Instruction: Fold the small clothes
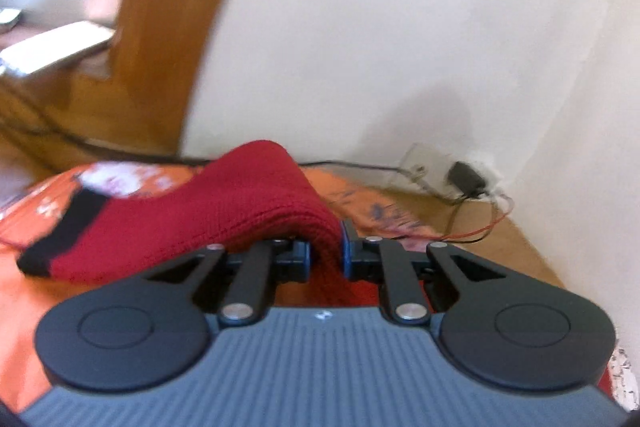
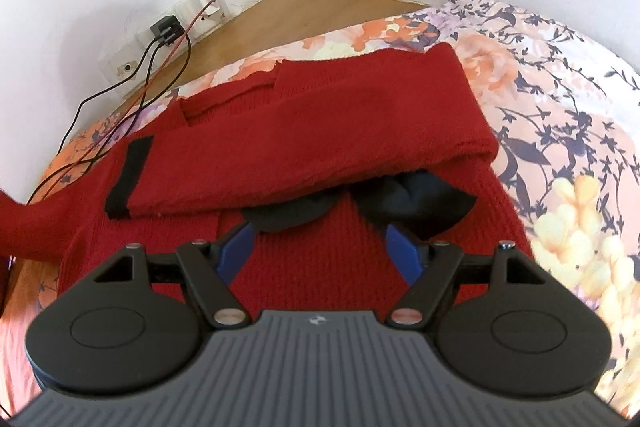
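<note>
Left gripper (image 1: 326,253) clenched on fold of red sweater (image 2: 320,131), lifting it off bed (image 2: 560,107). Right gripper (image 2: 320,247) released, fingers spread above sweater body near black collar (image 2: 416,203). Sleeve folded across, black cuff (image 2: 130,179) toward bed's left edge.

Deep red knit sweater (image 2: 320,131) with a black cuff (image 2: 128,179) and black collar (image 2: 360,203), orange-pink floral bedsheet (image 2: 560,131) with navy vines, white wall (image 1: 400,27), brown wood floor (image 2: 280,15), blue-padded black grippers.
</note>
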